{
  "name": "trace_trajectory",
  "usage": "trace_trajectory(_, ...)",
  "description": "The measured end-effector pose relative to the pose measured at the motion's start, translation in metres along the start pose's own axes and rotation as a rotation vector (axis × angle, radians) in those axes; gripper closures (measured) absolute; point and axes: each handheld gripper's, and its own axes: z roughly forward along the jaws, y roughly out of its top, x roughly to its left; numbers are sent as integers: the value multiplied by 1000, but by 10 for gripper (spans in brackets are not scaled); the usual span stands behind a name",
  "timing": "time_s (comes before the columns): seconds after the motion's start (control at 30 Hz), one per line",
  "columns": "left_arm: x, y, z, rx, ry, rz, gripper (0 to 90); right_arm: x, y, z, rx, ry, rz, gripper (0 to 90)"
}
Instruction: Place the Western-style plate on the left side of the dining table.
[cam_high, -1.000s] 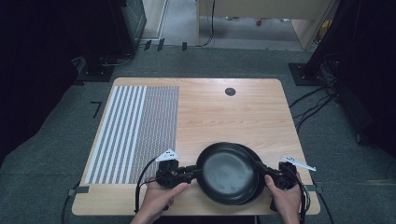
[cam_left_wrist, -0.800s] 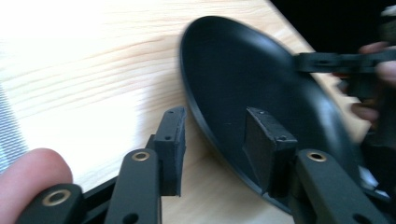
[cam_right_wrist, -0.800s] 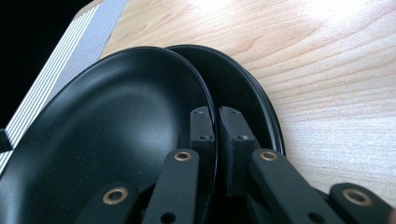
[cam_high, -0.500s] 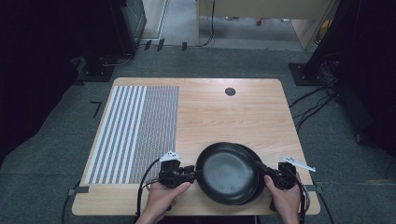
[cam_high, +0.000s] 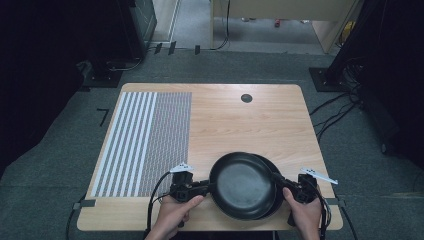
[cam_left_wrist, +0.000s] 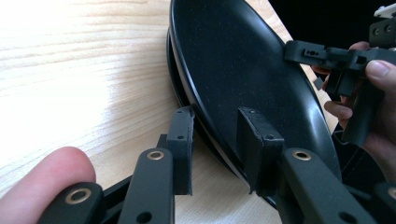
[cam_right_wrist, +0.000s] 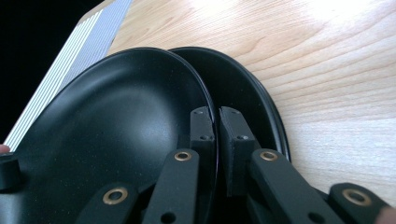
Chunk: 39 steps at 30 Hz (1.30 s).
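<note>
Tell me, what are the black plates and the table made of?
The top black plate and the lower black plate look like matte plastic or coated ceramic: a soft dull sheen with tiny speckles, and a pale core showing at the rim. I cannot tell which for sure. The table looks like light wood or wood-look laminate, with smooth grain lines.
</note>
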Motion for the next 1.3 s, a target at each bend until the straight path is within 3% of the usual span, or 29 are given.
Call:
trace_trajectory(0.27,10,5,-14,-31,1,-31,678,9,-5,9,39,39,-17,842)
trace_trajectory(0.43,8,6,-16,-20,9,0,670,12,-6,10,47,39,-32,833)
trace_trajectory(0.53,9,7,-18,-15,-6,-16,653,12,-6,10,59,40,-25,825)
trace_trajectory(0.67,11,6,-20,-8,-16,-29,633,14,-7,9,75,22,-18,812)
trace_trajectory(0.83,7,1,-14,17,-24,-3,631,20,-9,12,88,-2,-63,770)
trace_trajectory(1.17,7,-1,-13,2,-19,-1,635,20,-8,16,68,-2,-58,769)
trace_trajectory(1.3,8,-2,-11,15,17,22,655,18,-7,16,48,43,-37,760)
